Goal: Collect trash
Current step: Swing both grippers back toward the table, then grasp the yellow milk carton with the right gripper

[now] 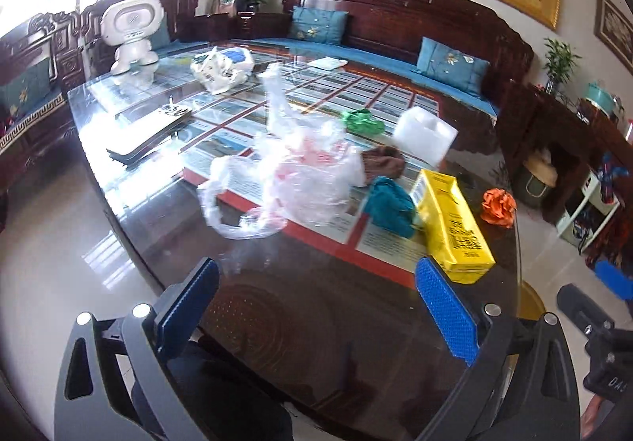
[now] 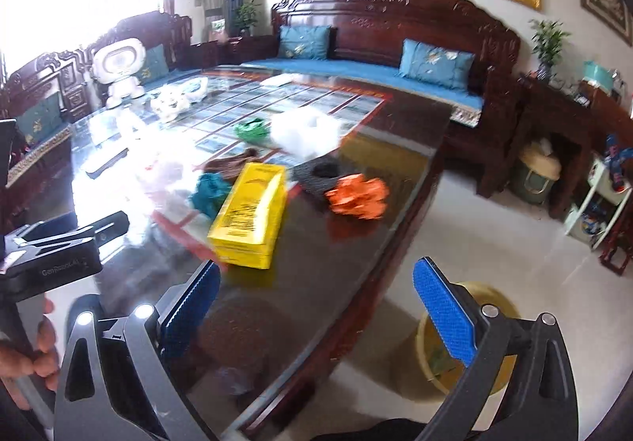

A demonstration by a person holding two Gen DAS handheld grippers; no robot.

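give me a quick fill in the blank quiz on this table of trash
1. The box lying on the table is ____ in colour.
2. The crumpled paper nearest the table's right edge is ____.
3. Both grippers' jaws stand ____, with nothing between them.
4. The bin on the floor is ____.

Missing words: yellow; orange; open; yellow

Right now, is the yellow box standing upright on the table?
No, the yellow box lies flat on its broad side on the glass-topped table.

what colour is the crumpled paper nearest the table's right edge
Orange crumpled paper, clearest in the right wrist view.
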